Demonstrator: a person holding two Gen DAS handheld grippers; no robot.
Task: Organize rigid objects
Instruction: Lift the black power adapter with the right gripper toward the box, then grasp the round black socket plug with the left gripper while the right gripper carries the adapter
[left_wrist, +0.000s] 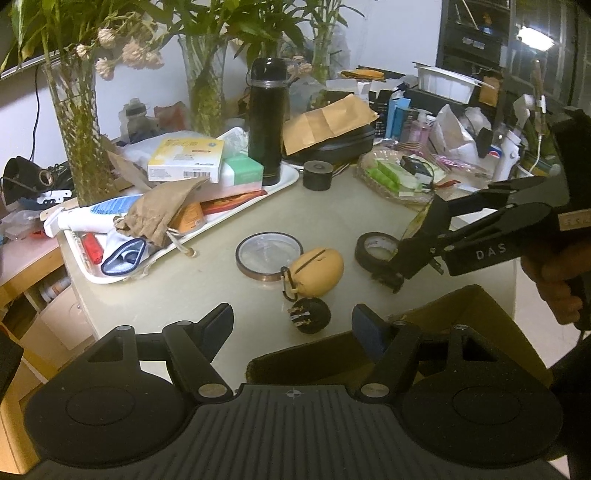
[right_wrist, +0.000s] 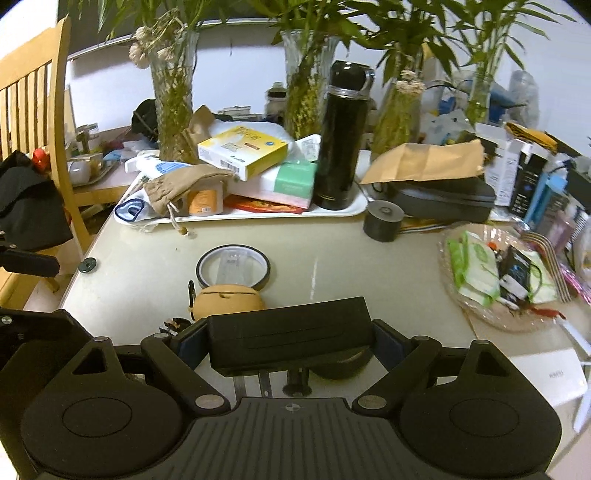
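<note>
My right gripper (right_wrist: 290, 341) is shut on a black power adapter (right_wrist: 288, 332), prongs pointing down, held above the table. In the left wrist view that right gripper (left_wrist: 413, 254) hovers by a black tape roll (left_wrist: 376, 249) with the adapter (left_wrist: 388, 275) in its grip. My left gripper (left_wrist: 293, 325) stands open and empty, low over the table's near edge. Just beyond its fingertips lie a round black plug (left_wrist: 310, 315), a tan egg-shaped case (left_wrist: 317, 271) with a carabiner, and a copper-rimmed tape ring (left_wrist: 269, 254).
A white tray (left_wrist: 288, 179) at the back left holds a black thermos (left_wrist: 266, 122), boxes and a cloth pouch. A small black cylinder (left_wrist: 317, 175) stands beside it. An open cardboard box (left_wrist: 461, 306) sits at the near right, a snack basket (right_wrist: 498, 280) to the right, vases behind.
</note>
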